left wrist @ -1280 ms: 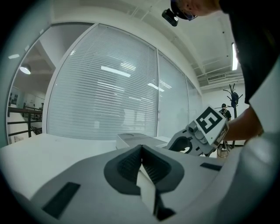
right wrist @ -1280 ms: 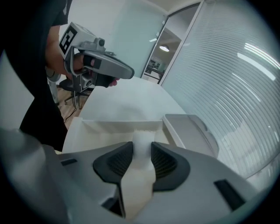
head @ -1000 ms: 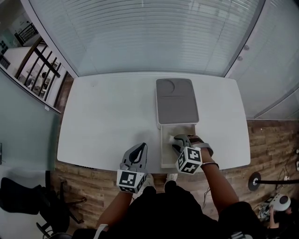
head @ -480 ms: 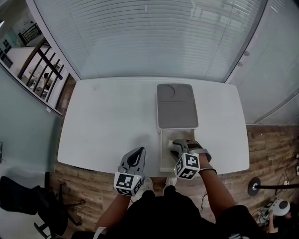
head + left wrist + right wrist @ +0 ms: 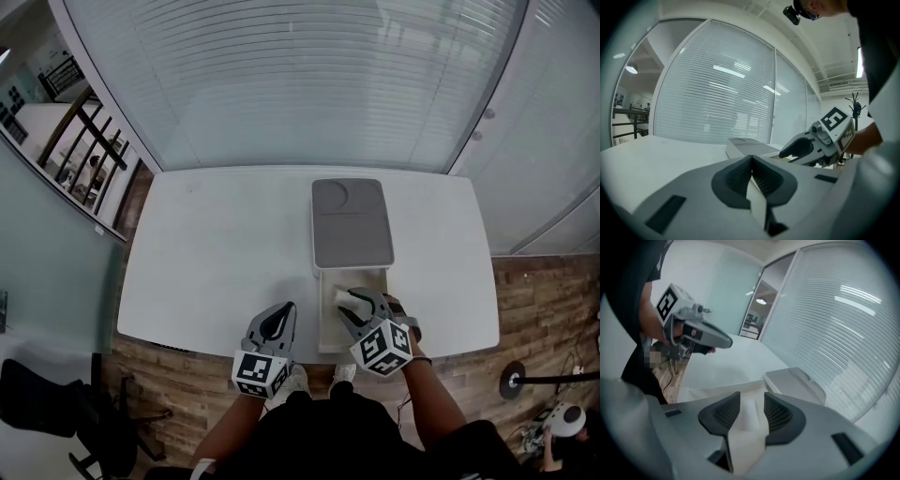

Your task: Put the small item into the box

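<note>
An open white box [image 5: 324, 323] stands at the table's near edge, and its grey lid [image 5: 352, 223] lies flat just beyond it. My right gripper [image 5: 345, 302] reaches into the box. Between its jaws lies a small white item [image 5: 751, 416], low inside the box [image 5: 717, 389]. The jaws are closing, but they stand wide and do not press on the item. To the left of the box, my left gripper [image 5: 281, 312] hovers over the table edge, shut and empty [image 5: 751, 158]. The right gripper [image 5: 787, 152] shows at the right in the left gripper view.
The white table [image 5: 216, 253] stretches left of the box and lid. A glass wall with blinds [image 5: 309, 75] stands behind it. Wooden floor [image 5: 525, 291] lies to the right. The lid [image 5: 794, 383] lies ahead of the right jaws.
The head view has shifted slightly. The right gripper stays in the box over the white item, and the left gripper stays beside the box.
</note>
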`<move>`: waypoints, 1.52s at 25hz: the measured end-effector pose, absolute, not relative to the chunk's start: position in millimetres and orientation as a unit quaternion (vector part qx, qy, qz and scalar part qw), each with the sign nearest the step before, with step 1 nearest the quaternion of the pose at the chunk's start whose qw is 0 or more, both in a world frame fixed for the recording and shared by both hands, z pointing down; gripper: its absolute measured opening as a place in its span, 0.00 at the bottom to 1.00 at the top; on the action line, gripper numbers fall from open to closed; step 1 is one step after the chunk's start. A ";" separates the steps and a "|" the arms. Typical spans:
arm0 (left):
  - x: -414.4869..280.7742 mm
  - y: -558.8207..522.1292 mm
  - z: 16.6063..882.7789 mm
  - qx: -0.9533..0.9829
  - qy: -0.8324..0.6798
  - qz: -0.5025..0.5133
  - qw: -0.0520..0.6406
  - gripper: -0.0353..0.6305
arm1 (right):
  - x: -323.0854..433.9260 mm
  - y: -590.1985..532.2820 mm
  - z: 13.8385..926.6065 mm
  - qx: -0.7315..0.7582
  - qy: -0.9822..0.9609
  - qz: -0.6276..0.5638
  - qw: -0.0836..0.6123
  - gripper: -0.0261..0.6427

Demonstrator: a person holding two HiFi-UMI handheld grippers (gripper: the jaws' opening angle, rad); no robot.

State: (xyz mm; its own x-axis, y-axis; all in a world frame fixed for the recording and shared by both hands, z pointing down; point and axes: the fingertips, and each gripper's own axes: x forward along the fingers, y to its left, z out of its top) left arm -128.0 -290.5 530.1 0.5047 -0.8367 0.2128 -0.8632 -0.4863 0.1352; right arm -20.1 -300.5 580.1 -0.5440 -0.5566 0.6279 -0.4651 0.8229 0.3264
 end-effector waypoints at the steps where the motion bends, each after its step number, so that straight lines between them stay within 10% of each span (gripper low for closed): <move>1: -127.3 -291.2 528.0 0.861 -0.494 0.059 0.109 0.07 | -20.7 -301.7 572.0 0.306 -0.882 -0.047 0.355 0.28; 11: -117.1 -295.5 512.0 0.868 -0.485 0.071 0.076 0.07 | -17.0 -320.0 495.3 0.421 -0.897 0.040 0.125 0.16; 38: -92.0 -329.5 473.1 0.881 -0.473 0.028 0.022 0.07 | 45.8 -337.5 439.8 0.512 -0.858 -0.015 0.026 0.05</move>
